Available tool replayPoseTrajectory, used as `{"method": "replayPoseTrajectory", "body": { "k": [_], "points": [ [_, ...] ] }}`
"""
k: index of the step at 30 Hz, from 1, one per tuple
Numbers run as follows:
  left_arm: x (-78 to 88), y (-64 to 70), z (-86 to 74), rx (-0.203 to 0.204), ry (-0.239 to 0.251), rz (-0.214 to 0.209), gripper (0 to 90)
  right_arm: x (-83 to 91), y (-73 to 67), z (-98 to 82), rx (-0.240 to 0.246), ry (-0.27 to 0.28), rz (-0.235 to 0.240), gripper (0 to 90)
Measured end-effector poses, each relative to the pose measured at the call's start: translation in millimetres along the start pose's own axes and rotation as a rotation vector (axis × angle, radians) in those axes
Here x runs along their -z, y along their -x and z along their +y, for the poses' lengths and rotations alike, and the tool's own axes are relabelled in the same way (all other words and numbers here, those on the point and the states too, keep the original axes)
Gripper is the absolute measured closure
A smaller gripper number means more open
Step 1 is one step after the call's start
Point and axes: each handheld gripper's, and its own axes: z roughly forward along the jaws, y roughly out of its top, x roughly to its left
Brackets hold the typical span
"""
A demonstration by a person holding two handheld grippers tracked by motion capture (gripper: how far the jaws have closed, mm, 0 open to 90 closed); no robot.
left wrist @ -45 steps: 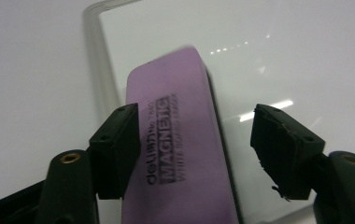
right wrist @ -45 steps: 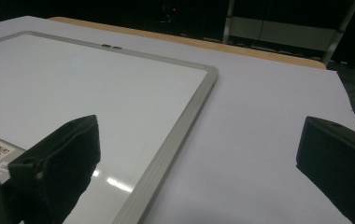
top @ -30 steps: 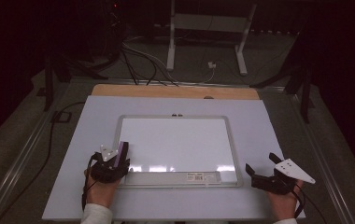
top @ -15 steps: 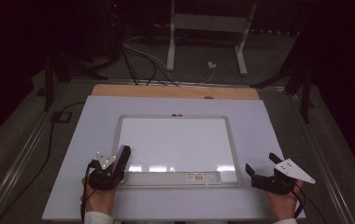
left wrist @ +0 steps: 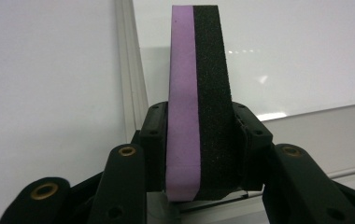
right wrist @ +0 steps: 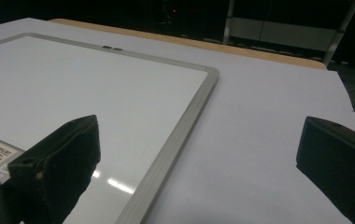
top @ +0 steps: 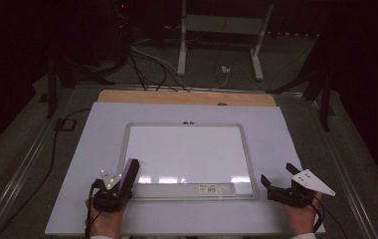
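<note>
We see a whiteboard (top: 189,154), glossy with a grey metal frame, lying flat on a pale sheet (top: 87,149) over a wooden table (top: 187,97), with cables (top: 152,64) and a white stand (top: 222,35) on the dark floor beyond. Our left gripper (left wrist: 199,140) is clamped on an eraser (left wrist: 196,93), a purple foam block with a rough black face, standing over the board's near left corner. Our right gripper (top: 280,179) rests on the sheet just beside the board's near right corner, jaws spread wide with nothing between them.

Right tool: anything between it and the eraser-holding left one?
High view: just the whiteboard's near edge with its label strip, between left tool and right tool.
</note>
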Motion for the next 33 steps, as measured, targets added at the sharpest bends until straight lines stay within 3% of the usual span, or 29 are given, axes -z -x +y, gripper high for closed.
{"method": "replayPoseTrajectory", "body": {
  "k": [4, 6, 10, 14, 19, 23, 28, 33],
  "points": [
    [-2.5, -0.5, 0.1, 0.029, 0.017, 0.047, 64.3, 0.2, -0.3, 0.2, -0.002, 0.002, 0.0, 0.0],
    [-3.5, -1.9, 1.1, 0.047, 0.02, 0.048, 64.3, 0.1, -0.2, 0.1, -0.002, 0.001, 0.0, 0.0],
    [-6.1, 0.5, 2.3, 0.039, 0.024, 0.063, 64.2, 0.3, -0.4, 0.1, -0.002, 0.003, -0.001, 0.0],
    [-8.5, -2.5, 2.6, 0.048, 0.029, 0.032, 59.9, -0.1, -0.5, 0.2, 0.0, 0.002, -0.001, 0.0],
    [-8.4, -7.9, 8.9, 0.062, 0.077, -0.007, 39.0, 0.0, -0.8, 0.4, 0.002, 0.003, -0.001, 0.0],
    [-7.5, -13.9, 14.4, 0.068, 0.107, -0.036, 28.6, -0.1, -0.5, 0.2, 0.0, 0.003, -0.001, 0.0],
    [-5.3, -20.4, 22.6, 0.051, 0.158, -0.063, 18.4, -0.1, -0.8, 0.3, -0.001, 0.005, 0.001, 0.0],
    [-2.3, -27.6, 33.5, 0.014, 0.218, -0.118, 8.7, -0.8, -0.4, 0.2, -0.005, 0.006, 0.002, 0.0]
  ]
}}
